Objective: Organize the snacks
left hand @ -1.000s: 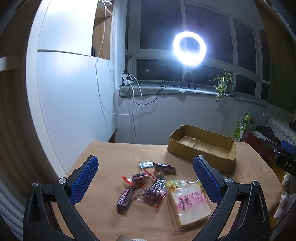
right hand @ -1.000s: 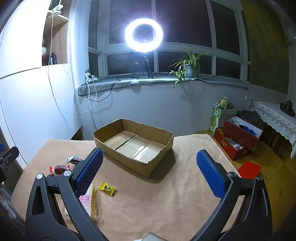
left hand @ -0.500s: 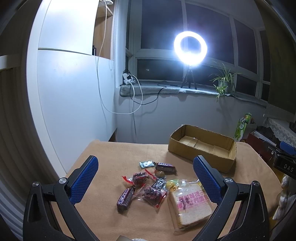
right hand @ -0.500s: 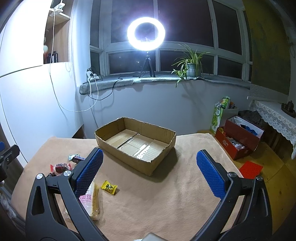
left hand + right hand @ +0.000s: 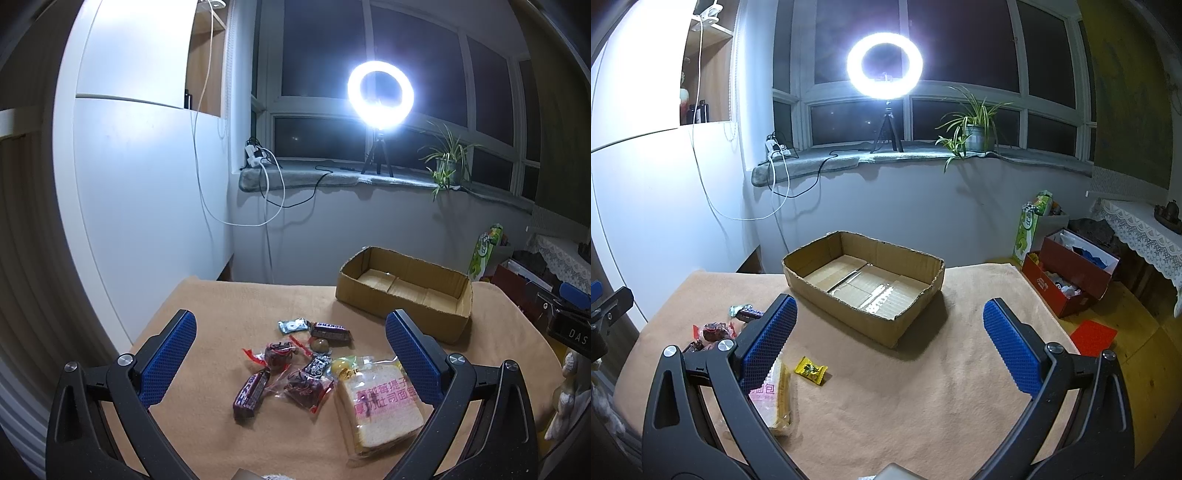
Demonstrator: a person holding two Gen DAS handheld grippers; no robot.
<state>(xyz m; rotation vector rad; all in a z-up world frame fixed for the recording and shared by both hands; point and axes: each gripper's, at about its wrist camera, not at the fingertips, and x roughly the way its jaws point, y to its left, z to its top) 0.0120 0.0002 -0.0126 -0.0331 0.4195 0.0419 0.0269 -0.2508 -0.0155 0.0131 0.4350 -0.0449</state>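
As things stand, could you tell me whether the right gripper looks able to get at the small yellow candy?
Probably yes: the right gripper is open and empty, and the yellow candy lies alone on bare cloth between its fingers, clear of the bread pack.

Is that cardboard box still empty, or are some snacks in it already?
Empty: the cardboard box shows only its bare bottom flaps; the snacks lie on the table.

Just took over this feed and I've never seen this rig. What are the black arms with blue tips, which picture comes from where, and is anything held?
Each picture comes from a camera on a hand-held claw, looking along its two blue-padded fingers. The left claw hangs open over a snack pile: bagged bread, chocolate bars, wrapped sweets. The right claw is open too, facing the empty cardboard box, a yellow candy near it. Everything lies on the tan cloth. Nothing is held.
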